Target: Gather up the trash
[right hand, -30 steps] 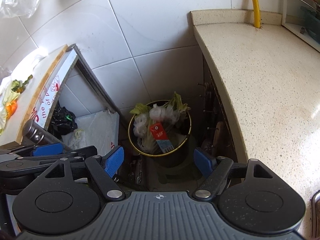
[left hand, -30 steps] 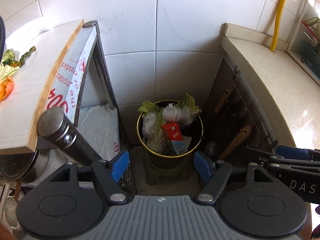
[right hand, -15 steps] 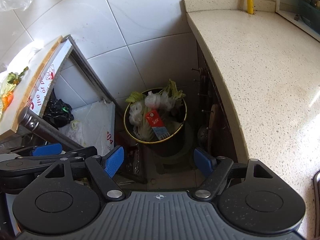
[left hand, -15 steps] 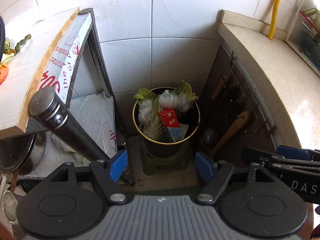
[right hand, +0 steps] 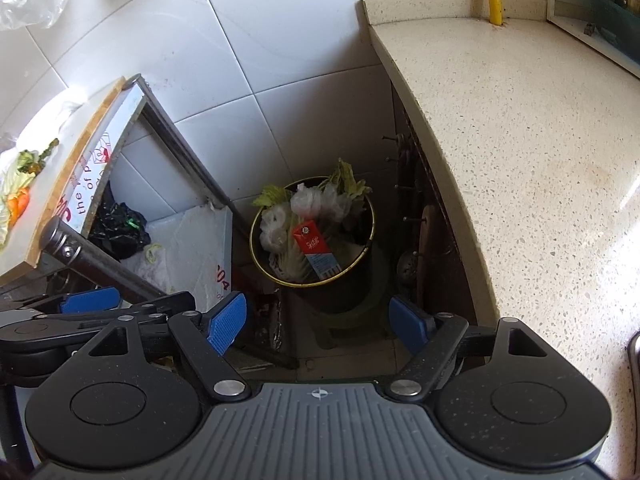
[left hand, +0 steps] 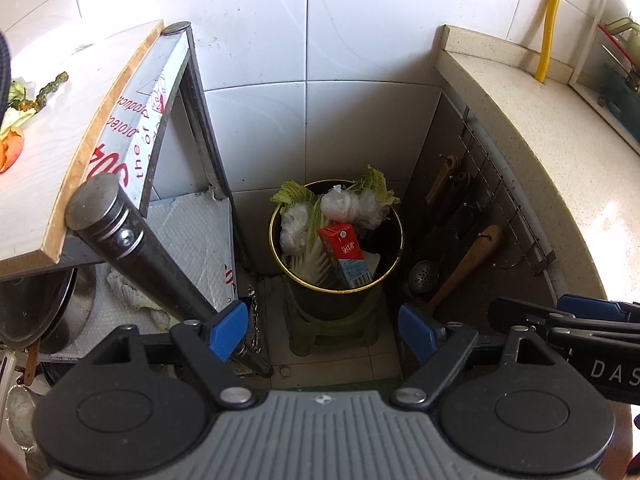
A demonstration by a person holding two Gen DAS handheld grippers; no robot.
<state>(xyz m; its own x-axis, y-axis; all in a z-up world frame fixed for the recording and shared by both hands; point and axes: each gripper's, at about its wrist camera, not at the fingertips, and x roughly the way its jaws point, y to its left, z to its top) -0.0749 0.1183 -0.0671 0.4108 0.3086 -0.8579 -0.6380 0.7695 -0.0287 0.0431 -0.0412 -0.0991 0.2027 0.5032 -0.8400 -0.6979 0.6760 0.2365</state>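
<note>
**Both claws empty and parked above the bin, carton's already in**

So the trash bin sits down on the floor in the gap between the metal rack and the stone counter, straight ahead of and well below both claws. The left gripper has just been opening its jaws and there's nothing between them; the right gripper is spread wide too, also empty. They hover side by side, and neither looks clearly closer to the bin.

Inside the bin: a red carton leaning with its long axis tilted, red top up toward the back, blue end down at the near rim. Cabbage leaves and balled-up plastic wrap are packed behind it.

My guess is the next trash is the veg scraps on the board, up and off to the left. So the left hand is better placed.
</note>
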